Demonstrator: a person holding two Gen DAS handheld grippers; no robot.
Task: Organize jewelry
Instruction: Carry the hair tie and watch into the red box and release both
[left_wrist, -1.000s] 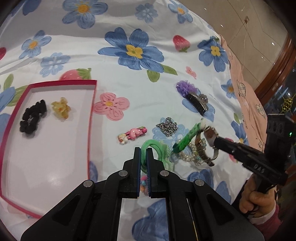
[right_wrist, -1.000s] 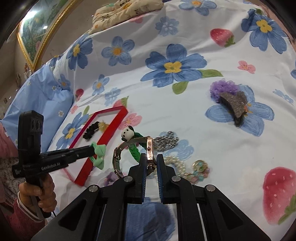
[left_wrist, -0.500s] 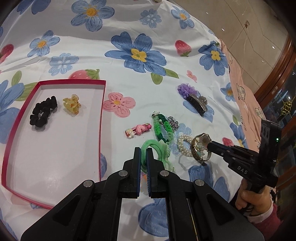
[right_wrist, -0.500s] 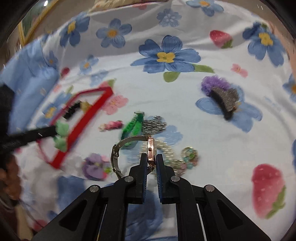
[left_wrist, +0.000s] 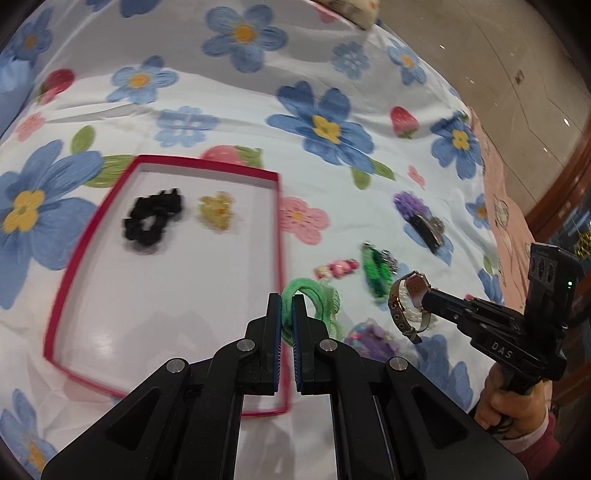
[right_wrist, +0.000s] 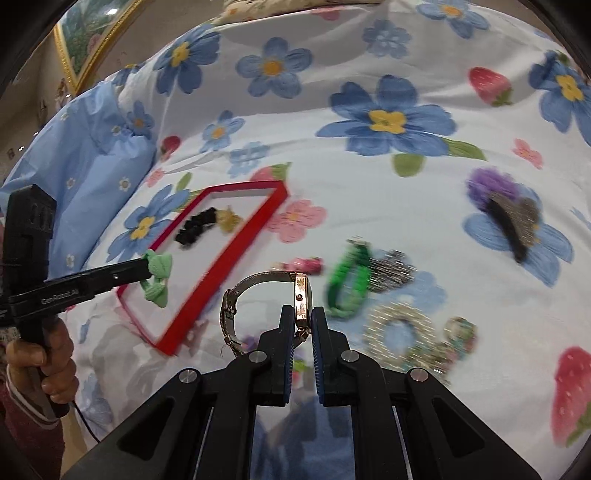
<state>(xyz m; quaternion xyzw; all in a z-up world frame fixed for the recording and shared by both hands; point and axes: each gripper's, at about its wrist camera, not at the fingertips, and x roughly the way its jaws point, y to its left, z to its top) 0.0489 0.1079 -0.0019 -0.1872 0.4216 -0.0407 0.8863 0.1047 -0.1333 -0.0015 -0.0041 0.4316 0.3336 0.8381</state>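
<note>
A red-rimmed tray (left_wrist: 275, 236) lies on the floral sheet and holds a black scrunchie (left_wrist: 153, 219) and a yellow claw clip (left_wrist: 218, 210). My left gripper (left_wrist: 287, 306) is shut on a green hair tie (left_wrist: 317, 299), held above the tray's right edge; it also shows in the right wrist view (right_wrist: 157, 275). My right gripper (right_wrist: 303, 314) is shut on a metal wristwatch (right_wrist: 301, 291), held above the sheet right of the tray; it also shows in the left wrist view (left_wrist: 408, 295).
Loose on the sheet right of the tray lie a pink clip (right_wrist: 306, 264), a green braided bracelet (right_wrist: 349, 278), a silver chain (right_wrist: 391, 271), a pearl bracelet (right_wrist: 400, 330) and a purple hair clip (right_wrist: 506, 210). A blue pillow (right_wrist: 85, 158) lies at left.
My left gripper has carried the green hair tie left toward the tray. My right gripper has moved left with the watch, nearer the tray.
</note>
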